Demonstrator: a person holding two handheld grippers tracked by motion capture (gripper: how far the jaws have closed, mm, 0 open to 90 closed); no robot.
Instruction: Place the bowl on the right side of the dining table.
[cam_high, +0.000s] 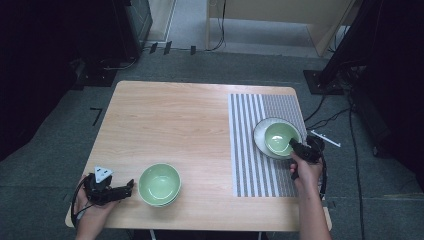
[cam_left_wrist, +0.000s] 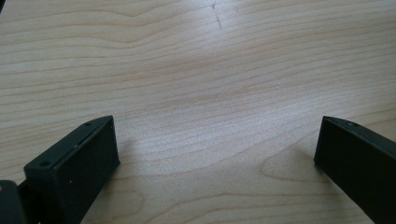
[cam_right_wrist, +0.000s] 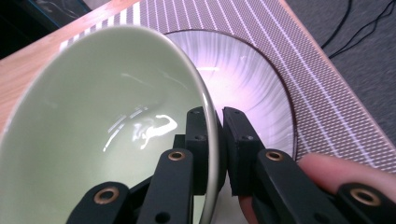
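Pinched on the near rim of a green bowl (cam_right_wrist: 107, 135), the right gripper (cam_right_wrist: 220, 140) has one jaw inside the wall and one outside, nearly closed with only the thin ceramic edge between them; a fingertip (cam_right_wrist: 345, 170) of the holding hand shows beside the linkage. That bowl sits in a pale, ribbed plate (cam_right_wrist: 252, 74), which in turn lies on a striped placemat (cam_high: 250, 150) at the right side of the wooden table (cam_high: 165, 115).

The bowl looks like glazed ceramic — stiff, glossy, probably slippery and fairly heavy for a grip on so narrow a lip. Held at one point of the rim, it would likely want to tip away from the jaws, so a firm, deep bite on the wall and a slow lift seem wise; knocking it against the plate could chip either piece.

Nearer the person, at the table's front left, the left gripper (cam_high: 112, 191) rests low with its jaws spread wide, holding nothing — bare wood lies between them in the left gripper view. Just beyond its tips stands a second green bowl (cam_high: 159, 184), which seems to be nested on another, close to the jaws but apart from them.
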